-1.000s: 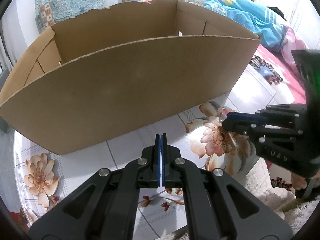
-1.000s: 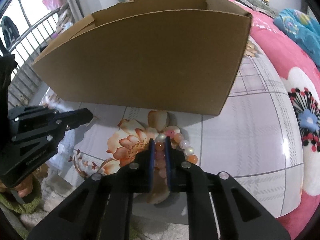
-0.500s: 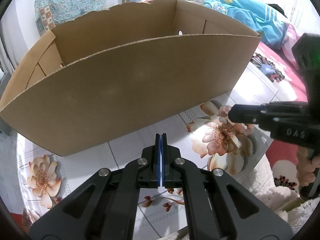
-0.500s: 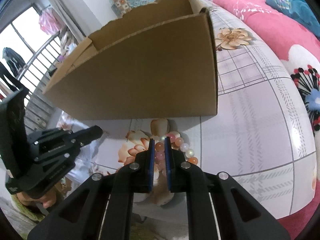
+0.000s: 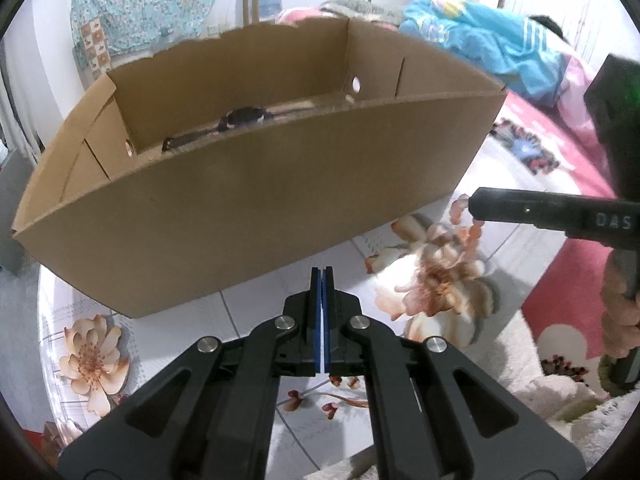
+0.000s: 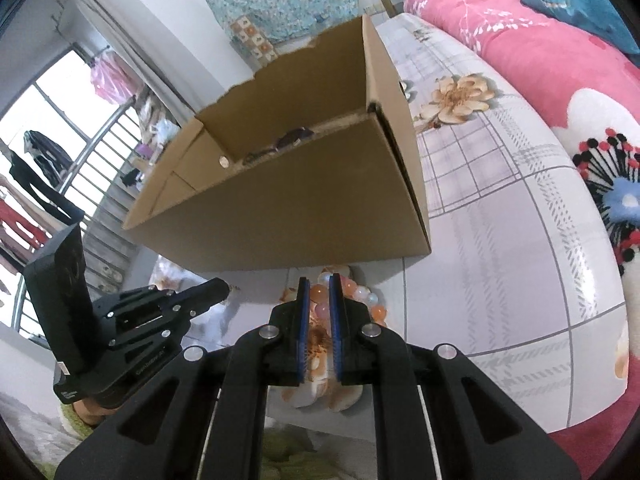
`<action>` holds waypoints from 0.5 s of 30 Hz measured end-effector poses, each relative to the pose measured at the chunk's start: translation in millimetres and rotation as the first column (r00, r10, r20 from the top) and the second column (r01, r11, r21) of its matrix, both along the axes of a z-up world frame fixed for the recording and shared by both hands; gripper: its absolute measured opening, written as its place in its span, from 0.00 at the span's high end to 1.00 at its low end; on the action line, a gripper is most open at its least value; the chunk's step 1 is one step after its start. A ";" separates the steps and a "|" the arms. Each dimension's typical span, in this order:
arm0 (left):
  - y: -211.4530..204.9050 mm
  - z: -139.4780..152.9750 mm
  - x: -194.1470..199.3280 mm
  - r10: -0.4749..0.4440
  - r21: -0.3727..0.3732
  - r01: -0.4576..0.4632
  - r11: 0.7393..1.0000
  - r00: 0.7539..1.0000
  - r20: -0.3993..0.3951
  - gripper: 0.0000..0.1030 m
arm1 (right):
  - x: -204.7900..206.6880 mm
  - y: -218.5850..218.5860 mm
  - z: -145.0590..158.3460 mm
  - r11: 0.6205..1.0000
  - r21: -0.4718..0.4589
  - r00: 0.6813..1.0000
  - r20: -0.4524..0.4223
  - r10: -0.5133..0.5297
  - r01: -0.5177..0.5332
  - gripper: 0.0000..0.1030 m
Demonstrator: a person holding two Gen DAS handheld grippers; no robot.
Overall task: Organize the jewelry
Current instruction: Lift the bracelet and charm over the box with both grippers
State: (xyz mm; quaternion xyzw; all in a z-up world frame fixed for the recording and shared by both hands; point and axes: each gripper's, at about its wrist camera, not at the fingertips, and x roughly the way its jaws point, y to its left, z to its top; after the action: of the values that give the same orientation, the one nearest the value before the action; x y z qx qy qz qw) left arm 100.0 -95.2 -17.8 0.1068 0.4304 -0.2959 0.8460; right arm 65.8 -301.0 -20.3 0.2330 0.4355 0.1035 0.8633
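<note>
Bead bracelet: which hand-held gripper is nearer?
Right. The right hand-held gripper is shut on the bead bracelet; the left hand-held gripper, shut and empty, sits apart beside it.

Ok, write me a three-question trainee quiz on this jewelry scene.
1. True or false: the right tool grips a bead bracelet.
2. Which tool is shut on nothing? A) left B) right
3. Fill in: the dark item already put away lies inside the ____.

Key:
1. True; the beads hang from its tip, off the floral cloth.
2. A; the left tool has its pads together.
3. Cardboard box.
</note>
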 end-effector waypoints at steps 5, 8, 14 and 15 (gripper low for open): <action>18.5 26.4 -7.1 -0.017 -0.118 0.018 0.993 1.000 0.011 1.00 | -7.7 -1.6 19.7 1.000 0.013 0.998 0.062 -0.007 0.006 0.90; 29.5 46.6 -12.8 -0.034 -0.183 0.036 0.982 0.999 0.017 1.00 | -10.0 3.2 36.2 1.000 0.030 0.992 0.126 -0.002 -0.001 0.90; 45.8 92.6 -19.6 -0.057 -0.301 0.063 0.951 0.998 0.028 1.00 | -13.9 2.1 71.2 0.997 0.072 0.970 0.243 0.016 -0.035 0.90; 48.5 102.9 -19.8 -0.063 -0.322 0.071 0.944 0.997 0.037 1.00 | -12.6 1.6 76.3 0.996 0.084 0.965 0.260 0.020 -0.044 0.90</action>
State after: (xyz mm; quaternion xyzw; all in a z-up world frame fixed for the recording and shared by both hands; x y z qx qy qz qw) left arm 80.3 -46.8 85.1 -0.0148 0.3609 -0.3897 0.8471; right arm 53.2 -299.4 56.0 0.2487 0.3176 0.1662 0.8998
